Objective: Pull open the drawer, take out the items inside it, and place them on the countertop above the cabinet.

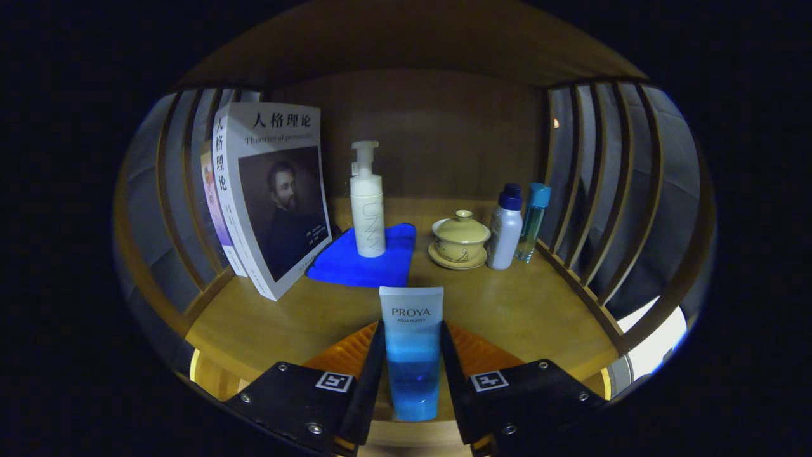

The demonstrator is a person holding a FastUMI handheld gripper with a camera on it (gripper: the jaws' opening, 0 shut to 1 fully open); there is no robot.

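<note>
Gripper view. The jaws (412, 362) are closed narrow on a tube of cleanser (412, 346), one finger pressing each side of its lower body. The tube stands upright between them with its flat crimped end uppermost.

Beyond the jaws lies the wooden worktop (507, 311), with slatted side rails to either hand. Straight ahead of the tube, a blue cloth (368, 263) carries a pump bottle (367, 206). Ahead and to the left, a book (273, 190) stands leaning. Ahead and to the right sit a lidded cup on a saucer (460, 240), then a white bottle with a dark cap (505, 230), then a slim blue bottle (531, 222), these last two close together.

Judgement: the step in hand is setting the tube down on the worktop. Bare wood just ahead of the jaws, short of the cloth, looks the safest spot. Keep the tube vertical and bring its cap down flat onto the wood before loosening. Cannot tell whether the cap already touches the surface. The tube is narrow-based, so it may topple. Open gently and draw straight back.
</note>
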